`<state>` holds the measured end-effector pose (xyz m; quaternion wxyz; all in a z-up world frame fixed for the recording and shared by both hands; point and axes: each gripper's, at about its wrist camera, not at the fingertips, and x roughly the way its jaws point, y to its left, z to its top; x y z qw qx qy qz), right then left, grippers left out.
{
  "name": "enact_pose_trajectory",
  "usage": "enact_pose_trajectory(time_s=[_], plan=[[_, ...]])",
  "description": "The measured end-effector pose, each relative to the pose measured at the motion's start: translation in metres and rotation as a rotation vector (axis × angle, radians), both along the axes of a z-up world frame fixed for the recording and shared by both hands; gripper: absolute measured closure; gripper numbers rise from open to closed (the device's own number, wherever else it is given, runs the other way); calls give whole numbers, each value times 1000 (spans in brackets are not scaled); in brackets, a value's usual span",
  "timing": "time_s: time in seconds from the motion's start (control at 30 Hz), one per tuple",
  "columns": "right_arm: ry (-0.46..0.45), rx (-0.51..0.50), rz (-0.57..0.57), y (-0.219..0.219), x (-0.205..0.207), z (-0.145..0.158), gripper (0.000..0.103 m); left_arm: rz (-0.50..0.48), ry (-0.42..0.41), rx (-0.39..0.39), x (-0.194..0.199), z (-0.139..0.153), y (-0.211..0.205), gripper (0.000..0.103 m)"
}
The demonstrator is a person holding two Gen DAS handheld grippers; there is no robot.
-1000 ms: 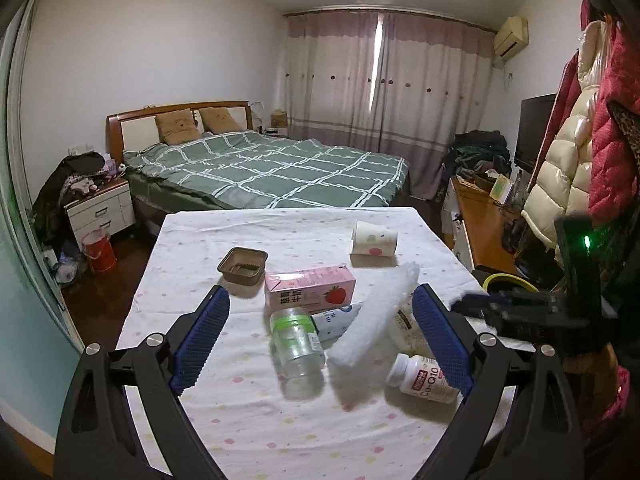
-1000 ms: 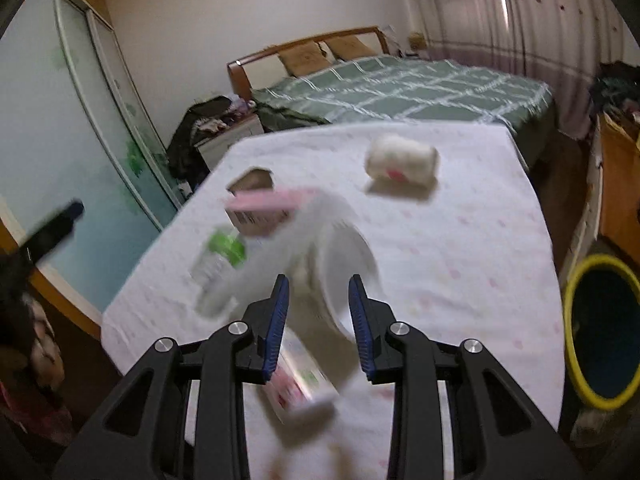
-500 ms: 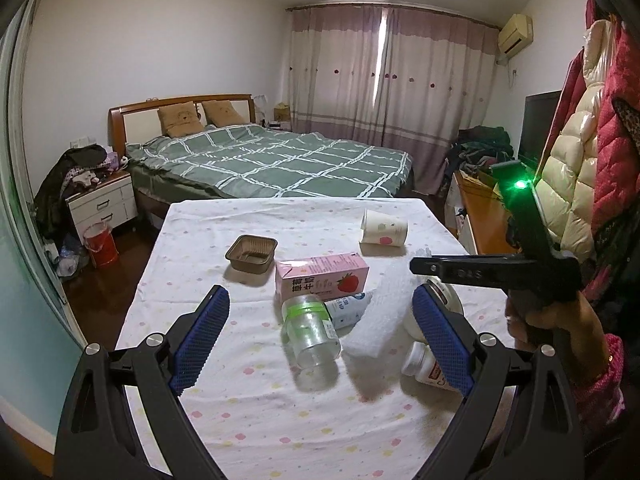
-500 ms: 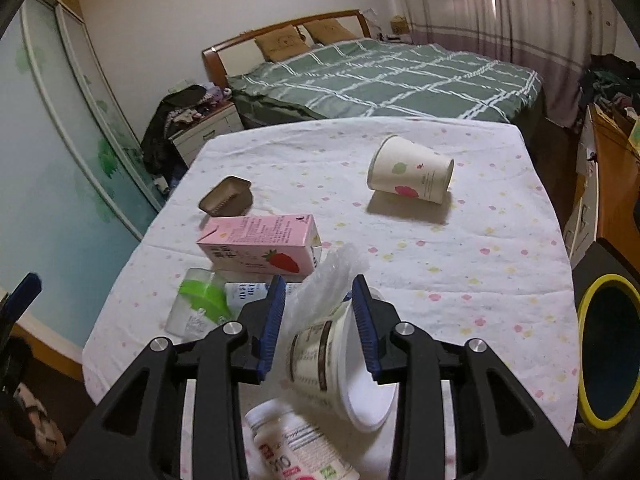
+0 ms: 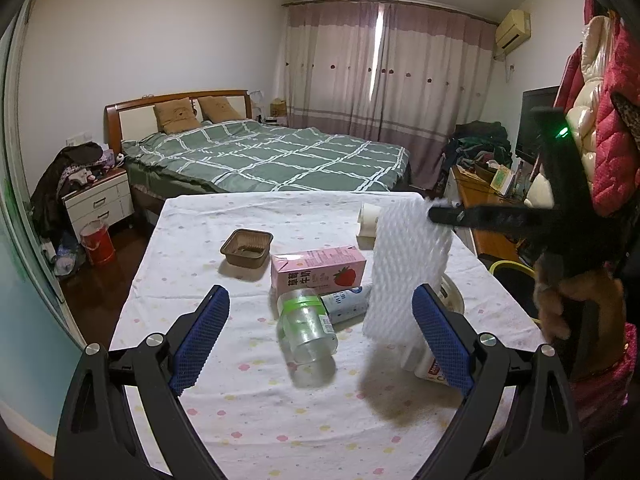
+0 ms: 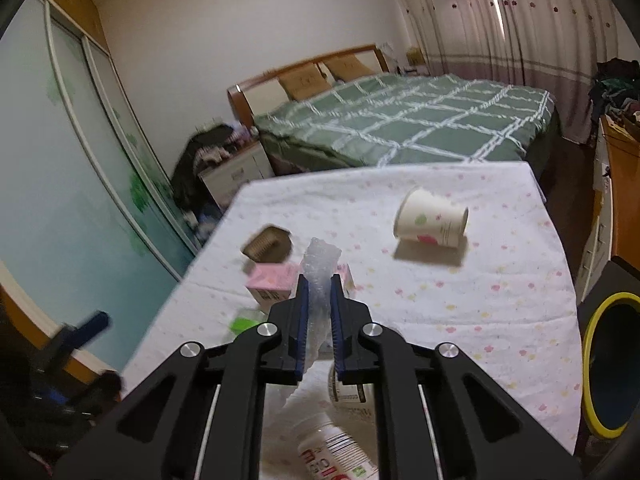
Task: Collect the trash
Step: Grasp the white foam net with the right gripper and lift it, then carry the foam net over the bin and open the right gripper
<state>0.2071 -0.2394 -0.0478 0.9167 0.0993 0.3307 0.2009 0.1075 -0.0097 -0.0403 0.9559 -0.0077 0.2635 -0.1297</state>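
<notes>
The right gripper (image 6: 319, 316) is clenched on the foam net sleeve (image 5: 408, 264), dangling above the table (image 5: 240, 400), and this soft mesh may slip free before reaching the bin (image 6: 612, 364), while the left gripper (image 5: 320, 344) gapes idle

This is a bedroom in a home. A double bed (image 5: 264, 156) with a green checked cover and two brown pillows (image 5: 176, 114) stands against the far wall, with a white nightstand (image 5: 98, 202) beside it. Long curtains (image 5: 384, 68) cover the window, and an air conditioner (image 5: 513, 28) hangs high on the wall. Padded coats (image 5: 600, 128) hang at the right, and a sliding wardrobe door (image 6: 80, 168) lines the left side.
</notes>
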Motion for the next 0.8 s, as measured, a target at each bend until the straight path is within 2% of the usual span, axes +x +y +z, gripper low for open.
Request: enact_pose_trajectory(time_s=[0.2,0.33,0.57,0.8], plan=[[-83,41,-50,-34,-22,26,93,-29,-2,12,-3,0,-10,12],[-106,24,-159,-72,-35,26,93,-59,0,21,-3,-3,-19,12],[-53,82,-449,-184,-60,-2,93,-183,35,39,0,-20,-55,12],[-7,65,-745,-283,-86,-33,93,-310,93,59,3,-42,-96,12]])
